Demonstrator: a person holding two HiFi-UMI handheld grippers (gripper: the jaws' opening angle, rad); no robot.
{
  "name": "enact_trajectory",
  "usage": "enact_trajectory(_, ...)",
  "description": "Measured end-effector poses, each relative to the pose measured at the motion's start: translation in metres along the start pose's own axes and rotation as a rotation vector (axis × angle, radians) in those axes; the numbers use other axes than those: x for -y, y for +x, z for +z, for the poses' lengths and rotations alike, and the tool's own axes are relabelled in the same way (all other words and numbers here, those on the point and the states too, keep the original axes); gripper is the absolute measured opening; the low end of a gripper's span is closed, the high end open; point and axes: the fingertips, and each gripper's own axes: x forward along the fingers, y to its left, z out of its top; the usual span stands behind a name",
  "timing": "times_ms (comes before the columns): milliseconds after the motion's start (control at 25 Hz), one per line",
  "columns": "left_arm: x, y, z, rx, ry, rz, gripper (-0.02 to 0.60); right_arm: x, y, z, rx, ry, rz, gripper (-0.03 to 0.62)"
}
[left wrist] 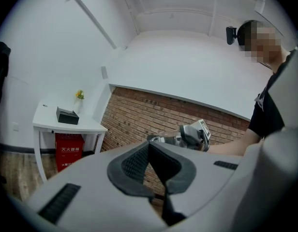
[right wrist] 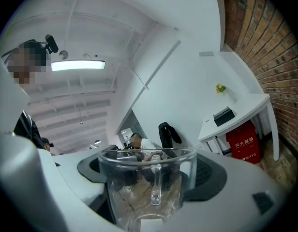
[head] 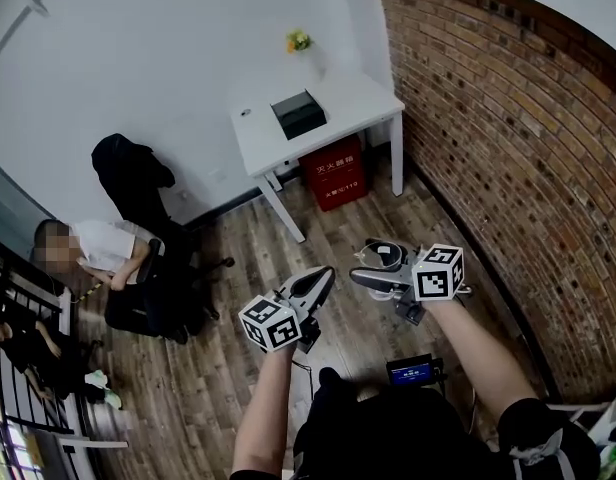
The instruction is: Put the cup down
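Glass cup (right wrist: 150, 187) is gripped by right gripper (head: 380, 271) fingers and held in mid-air over wooden floor (head: 243, 243). Left gripper (left wrist: 156, 168) fingers are closed on nothing. Step judged: carry, cup not yet placed. White counter (head: 363, 103) is at 12 o'clock, well apart, so approach and lowering are needed. Red box (head: 334, 173) is marked "灭火器箱", "119".

My left gripper (head: 321, 280) is held out, jaws together and empty. My right gripper (head: 371, 268), just beside it, has its jaws clamped on the cup (right wrist: 149, 190).
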Motion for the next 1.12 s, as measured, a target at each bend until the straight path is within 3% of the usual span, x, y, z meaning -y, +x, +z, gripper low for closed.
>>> enact_trajectory(360,-0.052,0.032,0.014,0.005,-0.009,-0.003,0.008,0.052,0.022,0.019,-0.004,0.006,-0.017,0.443)
enact_trajectory(600,-0.125,0.066,0.036,0.016,-0.028,-0.029,0.008,0.107,0.057,0.045,0.002,0.001,-0.063,0.443)
enact_trajectory(840,-0.208,0.098,0.077,-0.009,-0.004,-0.080,0.008,0.175,0.115,0.100,0.051,0.006,-0.107,0.443)
enact_trajectory(1120,-0.298,0.115,0.112,-0.001,-0.010,-0.083,0.008,0.237,0.177,0.139,0.082,0.031,-0.130,0.443)
